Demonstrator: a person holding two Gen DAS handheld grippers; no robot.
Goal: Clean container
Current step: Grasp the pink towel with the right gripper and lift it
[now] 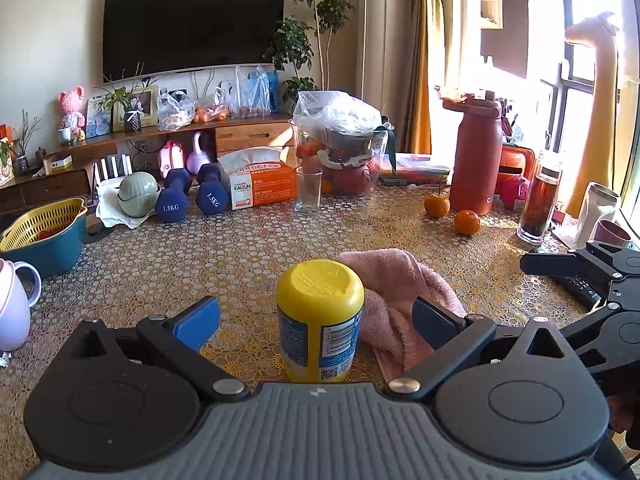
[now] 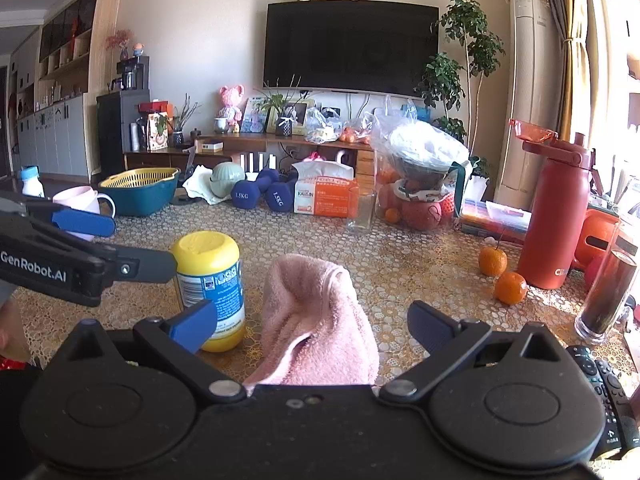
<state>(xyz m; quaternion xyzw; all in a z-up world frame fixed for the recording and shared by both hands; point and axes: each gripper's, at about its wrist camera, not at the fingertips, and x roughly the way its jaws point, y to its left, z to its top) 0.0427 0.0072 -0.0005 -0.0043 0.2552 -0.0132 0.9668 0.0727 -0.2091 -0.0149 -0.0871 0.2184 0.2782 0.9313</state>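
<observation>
A yellow container [image 1: 319, 320] with a blue label stands upside down on the patterned table, between the wide-apart fingers of my open left gripper [image 1: 318, 322]; neither pad touches it. The same container [image 2: 211, 286] appears at left in the right wrist view, with the left gripper's fingers [image 2: 86, 222] on either side of it. A crumpled pink towel [image 2: 316, 316] lies just right of the container, between the spread fingers of my open right gripper [image 2: 314, 326]. In the left wrist view the towel [image 1: 400, 292] sits behind and right of the container, and the right gripper's finger [image 1: 560, 266] shows at the far right.
Two oranges [image 1: 452, 212], a red bottle [image 1: 478, 156], a dark glass tumbler [image 1: 538, 200] and a remote [image 2: 600, 384] are at the right. An empty glass [image 1: 308, 188], tissue box [image 1: 260, 180], dumbbells [image 1: 192, 196], a teal-and-yellow strainer bowl [image 1: 44, 232] and a pale mug [image 1: 14, 308] stand behind and left.
</observation>
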